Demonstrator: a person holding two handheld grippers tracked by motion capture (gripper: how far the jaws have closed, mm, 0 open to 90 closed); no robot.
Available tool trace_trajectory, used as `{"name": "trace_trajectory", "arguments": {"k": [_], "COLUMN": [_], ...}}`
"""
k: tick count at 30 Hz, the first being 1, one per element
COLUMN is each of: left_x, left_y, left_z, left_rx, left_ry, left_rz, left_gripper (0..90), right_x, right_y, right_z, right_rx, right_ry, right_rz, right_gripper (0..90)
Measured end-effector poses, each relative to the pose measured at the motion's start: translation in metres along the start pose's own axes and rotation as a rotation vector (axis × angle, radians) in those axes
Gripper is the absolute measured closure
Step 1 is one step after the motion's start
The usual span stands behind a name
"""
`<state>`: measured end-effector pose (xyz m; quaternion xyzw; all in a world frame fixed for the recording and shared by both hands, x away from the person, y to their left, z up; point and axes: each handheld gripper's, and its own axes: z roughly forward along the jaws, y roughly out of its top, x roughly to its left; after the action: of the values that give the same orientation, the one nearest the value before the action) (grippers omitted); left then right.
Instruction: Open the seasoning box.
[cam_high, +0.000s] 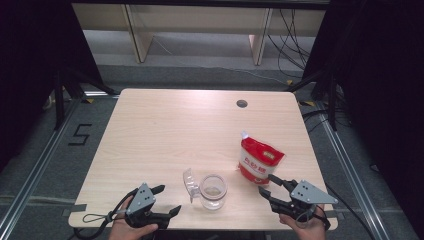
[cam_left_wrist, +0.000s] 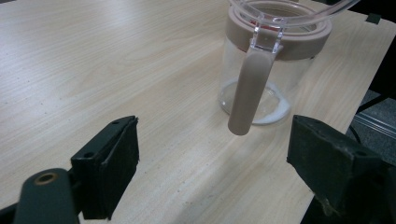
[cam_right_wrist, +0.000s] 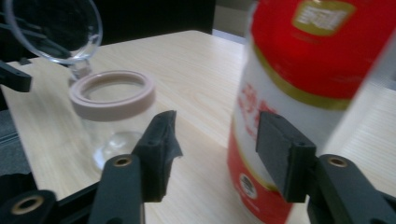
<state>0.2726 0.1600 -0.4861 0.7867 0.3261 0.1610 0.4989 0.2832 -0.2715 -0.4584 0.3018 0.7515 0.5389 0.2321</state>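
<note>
A clear glass jar (cam_high: 213, 191) with a beige rim stands near the table's front edge, its clear hinged lid (cam_high: 189, 183) flipped open to the left. Up close, the jar (cam_left_wrist: 275, 70) has a beige clasp (cam_left_wrist: 250, 95) hanging down its side. A red and white pouch (cam_high: 259, 161) stands upright to the jar's right. My left gripper (cam_high: 169, 199) rests left of the jar, open and empty (cam_left_wrist: 215, 158). My right gripper (cam_high: 266, 184) sits just in front of the pouch (cam_right_wrist: 303, 93), open (cam_right_wrist: 215, 149), with the jar (cam_right_wrist: 112, 107) to its left. No pad touches the pouch.
The light wooden table (cam_high: 175, 130) has a small round hole (cam_high: 242, 103) at the back right. Its front edge lies right under both hands. Wooden shelving and cables stand beyond the far edge, and dark curtains hang on both sides.
</note>
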Motion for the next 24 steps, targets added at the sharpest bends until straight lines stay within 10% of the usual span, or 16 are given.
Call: {"name": "trace_trajectory", "arguments": {"k": [8, 24], "left_x": [0.002, 0.0], "left_y": [0.002, 0.002], "left_z": [0.0, 0.001], "left_rx": [0.0, 0.005], "left_ry": [-0.002, 0.004], "left_rz": [0.014, -0.003], "left_gripper": [16.5, 16.5], "right_x": [-0.016, -0.022], "right_y": [-0.01, -0.019], "right_z": [-0.001, 0.002], "right_rx": [-0.004, 0.027], "right_ry": [-0.081, -0.095], "right_rz": [0.012, 0.082], "right_gripper": [33.6, 23.6]}}
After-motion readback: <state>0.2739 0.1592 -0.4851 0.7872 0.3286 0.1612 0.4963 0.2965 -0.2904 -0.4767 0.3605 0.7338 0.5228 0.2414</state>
